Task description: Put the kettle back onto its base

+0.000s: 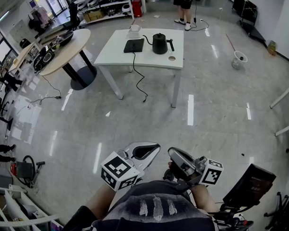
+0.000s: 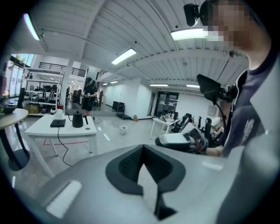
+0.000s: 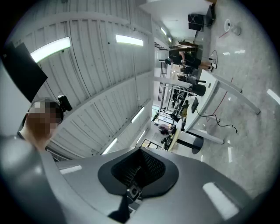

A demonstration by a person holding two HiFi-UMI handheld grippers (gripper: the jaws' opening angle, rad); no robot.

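Observation:
A black gooseneck kettle [image 1: 160,43] stands on a white table [image 1: 113,54] far across the room. Its flat black base [image 1: 133,45] lies just left of it, apart from it, with a cord [image 1: 138,79] trailing to the floor. The left gripper view shows the kettle [image 2: 77,119] and the base [image 2: 57,123] small and distant. The kettle [image 3: 199,89] is a tiny dark shape in the tilted right gripper view. My left gripper [image 1: 145,149] and right gripper [image 1: 177,159] are held close to my body, several steps from the table. Both are shut and hold nothing.
A round wooden table [image 1: 66,50] stands left of the white one. A small white item [image 1: 134,29] and a little round disc [image 1: 172,57] share the tabletop. A person [image 1: 186,5] stands behind it. A white bucket [image 1: 239,59] sits on the floor to the right.

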